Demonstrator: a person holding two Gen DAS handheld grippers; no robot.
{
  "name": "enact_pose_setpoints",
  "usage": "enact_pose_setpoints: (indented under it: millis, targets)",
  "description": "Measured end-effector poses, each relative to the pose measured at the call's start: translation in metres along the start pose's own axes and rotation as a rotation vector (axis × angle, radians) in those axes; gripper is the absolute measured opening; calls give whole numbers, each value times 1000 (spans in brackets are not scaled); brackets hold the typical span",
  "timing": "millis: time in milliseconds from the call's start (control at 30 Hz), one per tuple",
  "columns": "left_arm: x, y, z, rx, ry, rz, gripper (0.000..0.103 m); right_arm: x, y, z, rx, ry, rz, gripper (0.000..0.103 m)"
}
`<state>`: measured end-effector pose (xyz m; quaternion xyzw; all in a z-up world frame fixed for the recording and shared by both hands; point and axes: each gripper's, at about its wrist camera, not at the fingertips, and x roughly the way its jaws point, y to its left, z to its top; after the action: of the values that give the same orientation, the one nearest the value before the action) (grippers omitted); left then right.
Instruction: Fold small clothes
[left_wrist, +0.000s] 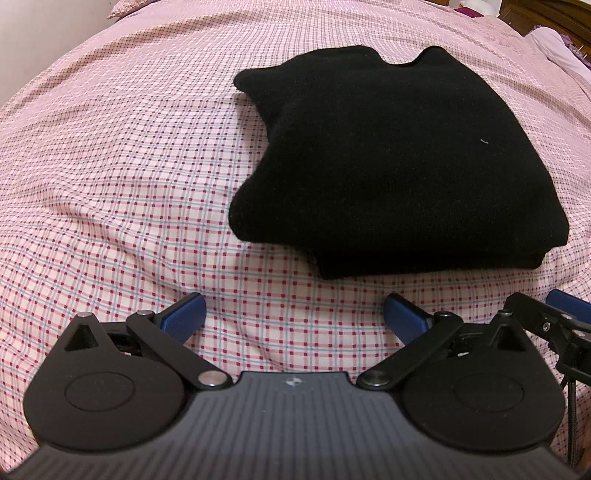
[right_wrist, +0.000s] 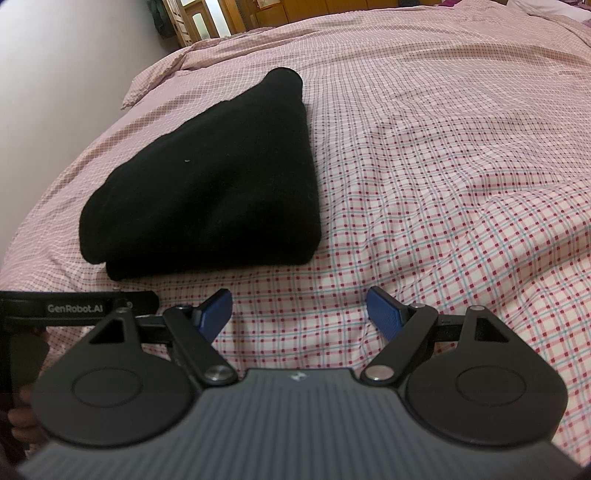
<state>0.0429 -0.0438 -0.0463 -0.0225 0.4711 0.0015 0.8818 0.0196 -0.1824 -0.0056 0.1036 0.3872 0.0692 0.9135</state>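
A black garment (left_wrist: 388, 158) lies folded in a thick stack on the pink checked bedsheet (left_wrist: 129, 184). In the right wrist view the black garment (right_wrist: 207, 184) lies ahead and to the left on the bedsheet (right_wrist: 443, 184). My left gripper (left_wrist: 293, 314) is open and empty, just short of the stack's near edge. My right gripper (right_wrist: 299, 310) is open and empty, to the right of the stack's near corner. The right gripper's blue fingertip (left_wrist: 565, 301) shows at the right edge of the left wrist view. The left gripper's black body (right_wrist: 74, 306) shows at the left of the right wrist view.
A pink pillow (left_wrist: 125, 7) lies at the far end of the bed. Wooden furniture (right_wrist: 280, 11) and a door (right_wrist: 195, 22) stand beyond the bed. A white wall (right_wrist: 55, 55) runs along the bed's left side. Bare sheet spreads to the right.
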Motion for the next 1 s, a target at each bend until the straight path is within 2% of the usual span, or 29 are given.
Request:
enact_pose_setpoints:
  millis: [1000]
  targets:
    - [1, 2, 0, 1, 0, -1, 103, 1, 0, 0, 0, 0, 0, 81]
